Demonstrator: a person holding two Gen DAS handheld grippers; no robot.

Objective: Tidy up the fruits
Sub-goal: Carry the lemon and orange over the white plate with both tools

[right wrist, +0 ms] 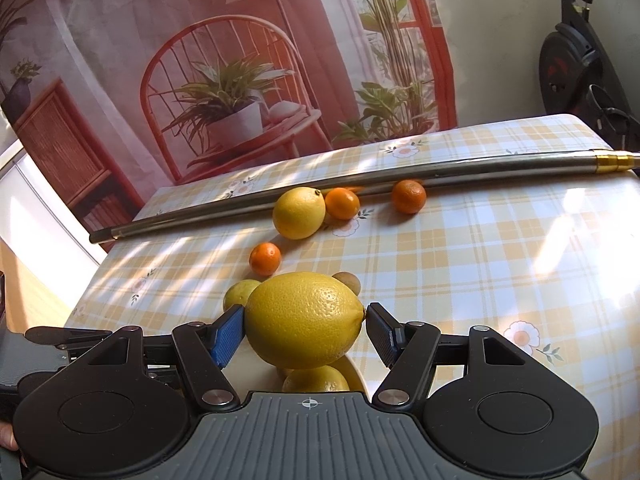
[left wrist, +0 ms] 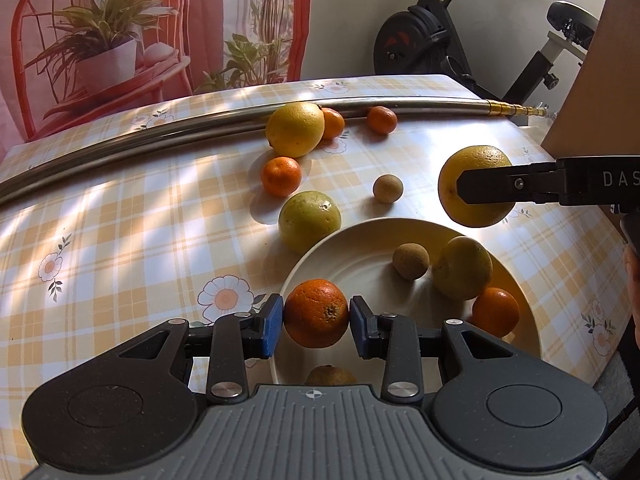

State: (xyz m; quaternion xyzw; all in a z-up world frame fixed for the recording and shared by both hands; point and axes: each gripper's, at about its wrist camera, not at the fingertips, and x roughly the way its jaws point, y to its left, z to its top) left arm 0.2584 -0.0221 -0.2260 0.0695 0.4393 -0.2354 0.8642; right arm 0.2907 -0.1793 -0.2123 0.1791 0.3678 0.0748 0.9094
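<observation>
Blue pads of the left gripper [left wrist: 316, 322] press on both sides of an orange [left wrist: 316, 313], so those jaws are closed on it and hold it above the near rim of the white plate [left wrist: 360, 248]. The right gripper [right wrist: 304, 330] has its jaws clamped on a large yellow lemon [right wrist: 304, 320], lifted clear of the worktop [left wrist: 140, 216]; in the left wrist view that lemon hangs just past the plate's far right rim.

On the plate lie a small brown fruit [left wrist: 411, 261], a yellow-green citrus [left wrist: 462, 268] and a small tangerine [left wrist: 495, 312]; another brownish fruit peeps out under the held orange. Off the plate, a green-yellow citrus [left wrist: 310, 222] touches its far left rim, and a second brown fruit [left wrist: 387, 188] sits near it. Further toward the far edge are one tangerine [left wrist: 281, 176], a big yellow citrus [left wrist: 295, 129] and two more tangerines [left wrist: 334, 123] against a metal rod [left wrist: 120, 142].

Judging by this, the step in hand is carrying two fruits to the plate. Next, each wants lowering into a bare patch of the plate before the jaws open, or the round fruit may roll and knock its neighbours.
</observation>
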